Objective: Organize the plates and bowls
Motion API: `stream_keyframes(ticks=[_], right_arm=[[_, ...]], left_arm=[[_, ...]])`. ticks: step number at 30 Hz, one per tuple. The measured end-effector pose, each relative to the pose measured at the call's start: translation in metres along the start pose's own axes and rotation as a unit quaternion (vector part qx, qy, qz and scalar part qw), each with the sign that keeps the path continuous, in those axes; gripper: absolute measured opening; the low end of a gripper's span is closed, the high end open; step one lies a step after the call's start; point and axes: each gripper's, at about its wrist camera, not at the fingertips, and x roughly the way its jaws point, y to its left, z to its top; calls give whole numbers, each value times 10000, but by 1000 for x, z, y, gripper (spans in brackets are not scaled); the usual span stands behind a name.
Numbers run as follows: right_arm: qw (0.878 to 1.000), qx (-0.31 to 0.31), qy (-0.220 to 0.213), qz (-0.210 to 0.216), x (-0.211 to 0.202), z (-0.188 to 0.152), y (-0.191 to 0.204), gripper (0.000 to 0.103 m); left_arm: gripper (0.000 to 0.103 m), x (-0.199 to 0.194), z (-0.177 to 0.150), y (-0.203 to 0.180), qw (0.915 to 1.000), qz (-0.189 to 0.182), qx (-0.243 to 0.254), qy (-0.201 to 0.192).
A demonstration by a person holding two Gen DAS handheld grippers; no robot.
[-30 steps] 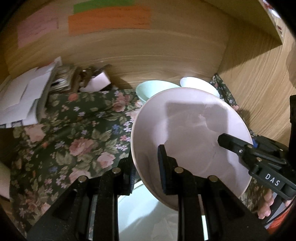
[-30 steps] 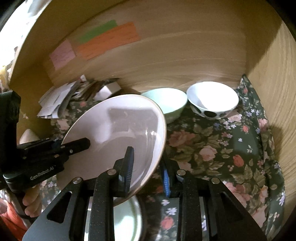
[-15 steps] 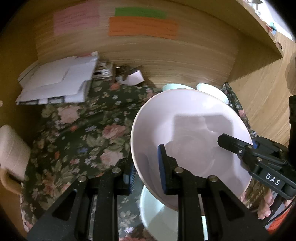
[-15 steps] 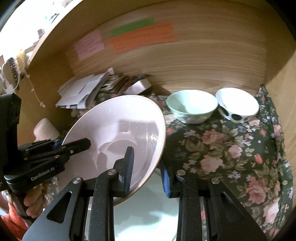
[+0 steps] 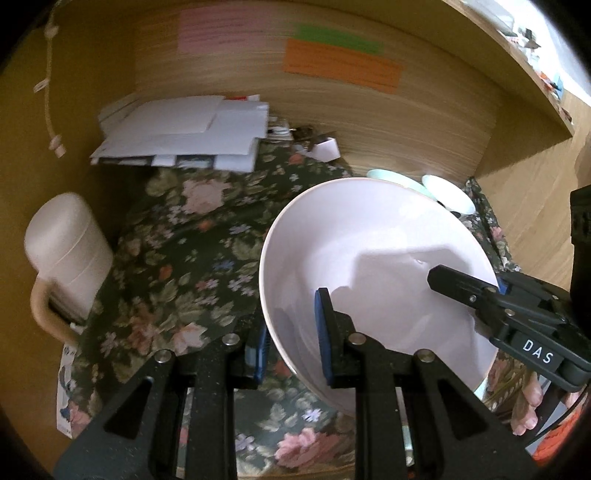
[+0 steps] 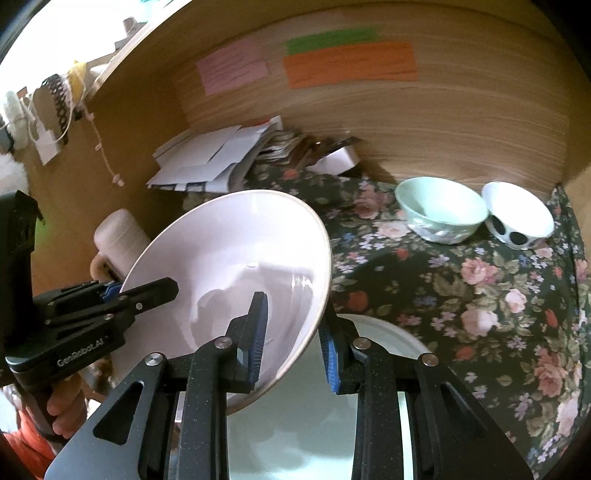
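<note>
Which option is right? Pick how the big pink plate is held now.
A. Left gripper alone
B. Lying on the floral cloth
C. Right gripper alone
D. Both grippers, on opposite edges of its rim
D: the left gripper and the right gripper each clamp the pink plate at its rim.

White capital letters "DAS" stand on a small label on the black body of the right hand-held gripper (image 5: 498, 291), seen from the left wrist view. The brand "GenRobot.AI" is printed in pale letters along the side of the black body of the left hand-held gripper (image 6: 122, 295), seen from the right wrist view. On the wooden back wall behind the worktop hang a pink paper note (image 5: 221, 27), a green paper note (image 5: 340, 37) and an orange paper note (image 5: 343, 66); faint lines of writing cross them, but they are too blurred to read. No other lettering or number can be made out.
</note>
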Motion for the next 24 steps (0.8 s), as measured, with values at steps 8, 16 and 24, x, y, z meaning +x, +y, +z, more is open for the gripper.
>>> stream_keyframes(ticks=[8,16,24], right_arm=[[9993,-220,222,182,19,-3,26,25],[9977,-405,476,279,40,-7,45,25],[9954,-524,728,329,61,-10,56,25]], left_arm=[[22,-9,-17,27,9997,165,-195,21],[22,-9,-34,49,9986,292,-406,149],[22,2,-53,65,9971,328,-592,352]])
